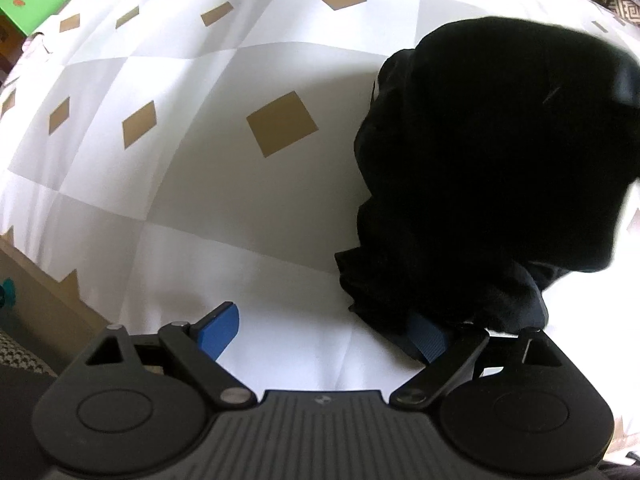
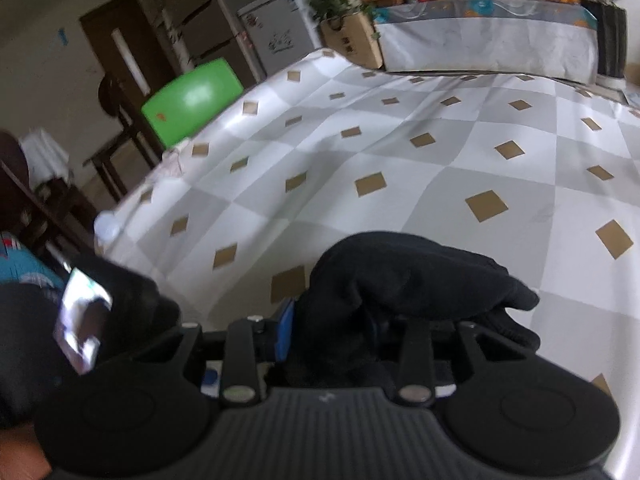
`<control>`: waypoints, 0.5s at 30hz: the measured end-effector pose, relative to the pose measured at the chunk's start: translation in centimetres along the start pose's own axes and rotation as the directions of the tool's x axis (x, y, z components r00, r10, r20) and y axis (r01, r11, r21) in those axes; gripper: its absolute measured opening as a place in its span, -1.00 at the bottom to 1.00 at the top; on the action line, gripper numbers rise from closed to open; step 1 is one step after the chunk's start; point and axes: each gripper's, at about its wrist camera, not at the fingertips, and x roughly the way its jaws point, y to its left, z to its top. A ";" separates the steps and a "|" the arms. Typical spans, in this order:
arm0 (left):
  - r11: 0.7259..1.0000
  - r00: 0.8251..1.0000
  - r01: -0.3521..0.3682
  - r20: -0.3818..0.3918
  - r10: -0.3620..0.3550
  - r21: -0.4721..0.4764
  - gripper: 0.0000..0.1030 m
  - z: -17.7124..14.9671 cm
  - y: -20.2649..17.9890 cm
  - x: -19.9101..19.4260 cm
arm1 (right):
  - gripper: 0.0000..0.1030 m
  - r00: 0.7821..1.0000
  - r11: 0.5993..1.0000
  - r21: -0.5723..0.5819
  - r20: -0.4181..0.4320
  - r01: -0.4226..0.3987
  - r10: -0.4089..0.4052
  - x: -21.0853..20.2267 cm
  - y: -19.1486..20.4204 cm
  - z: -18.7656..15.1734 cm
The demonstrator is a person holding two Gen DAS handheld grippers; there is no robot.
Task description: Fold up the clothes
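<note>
A black garment [image 1: 480, 160] hangs bunched over the right side of the checked tablecloth [image 1: 200, 160] in the left wrist view. My left gripper [image 1: 324, 320] points down at the cloth and is open wide. Its left blue finger [image 1: 220, 332] is bare, while the garment's lower edge drapes over its right finger [image 1: 428, 342]. In the right wrist view the same garment [image 2: 400, 276] is bundled between the jaws of my right gripper [image 2: 344, 324], which is shut on it. Only the left blue pad [image 2: 286, 328] shows; the fabric hides the other.
The table [image 2: 440, 152] carries a white and grey checked cloth with tan diamonds. A green chair [image 2: 192, 100] stands at its far left edge, with dark wooden furniture [image 2: 120, 132] beyond. A cloth-covered shelf with fruit and plants [image 2: 480, 40] lies behind the table. A blurred dark shape with a shiny panel [image 2: 84, 320] sits at left.
</note>
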 end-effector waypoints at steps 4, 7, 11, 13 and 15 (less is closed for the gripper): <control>0.999 1.000 -0.009 0.003 0.009 0.032 0.77 -1.1 0.2 -1.3 | -0.34 0.999 1.000 0.001 -0.031 -0.013 0.013 0.7 0.0 -0.4; 0.999 1.000 -0.017 -0.014 0.017 0.037 0.77 -1.9 0.7 -1.7 | -0.33 0.998 1.000 -0.002 -0.047 -0.030 0.030 1.1 0.2 -0.6; 0.998 0.999 -0.036 -0.016 0.037 0.057 0.77 -2.5 0.8 -1.8 | -0.32 0.994 0.999 -0.011 -0.105 -0.044 0.043 2.6 0.5 -1.3; 0.998 0.999 -0.043 -0.010 0.043 0.056 0.77 -2.5 0.9 -1.6 | -0.31 0.988 0.999 -0.001 -0.142 -0.054 0.054 3.3 0.5 -1.9; 0.998 0.999 -0.043 -0.005 0.044 0.050 0.77 -2.4 1.0 -1.3 | -0.30 0.985 0.998 0.013 -0.162 -0.062 0.063 3.9 0.4 -2.2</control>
